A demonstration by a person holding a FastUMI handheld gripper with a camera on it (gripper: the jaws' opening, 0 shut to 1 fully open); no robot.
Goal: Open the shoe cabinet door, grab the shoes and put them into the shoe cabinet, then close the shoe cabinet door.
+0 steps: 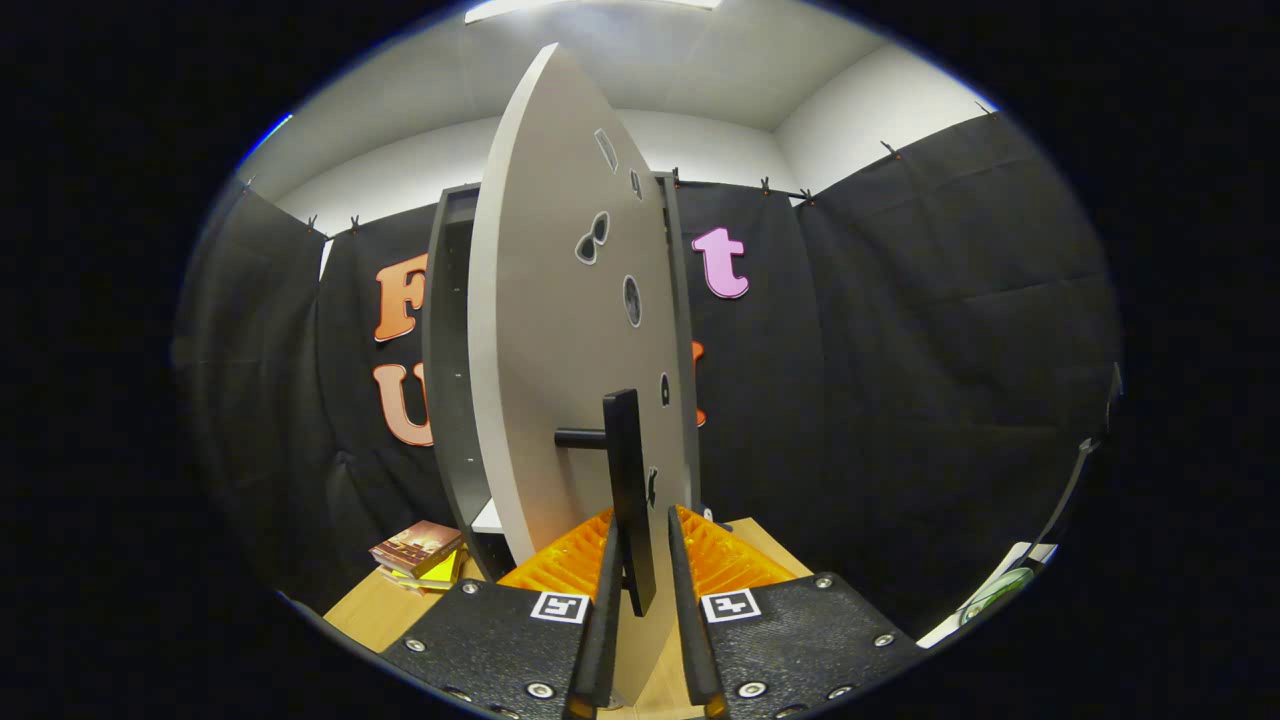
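Note:
The shoe cabinet (447, 350) is a tall dark frame standing ahead against the booth wall. Its pale door (545, 330) is swung out toward me and I see it nearly edge-on, with small dark shapes on its face. A black bar handle (628, 470) stands off the door on a short post. My gripper (642, 530) is shut on the lower part of this handle, one finger on each side. A white shelf (488, 518) shows low inside the cabinet, behind the door.
A small stack of books (418, 555) lies on the wooden surface (365, 612) to the left of the cabinet's foot. Black cloth walls close the booth behind and on both sides. A pale object (995, 590) sits low to the right.

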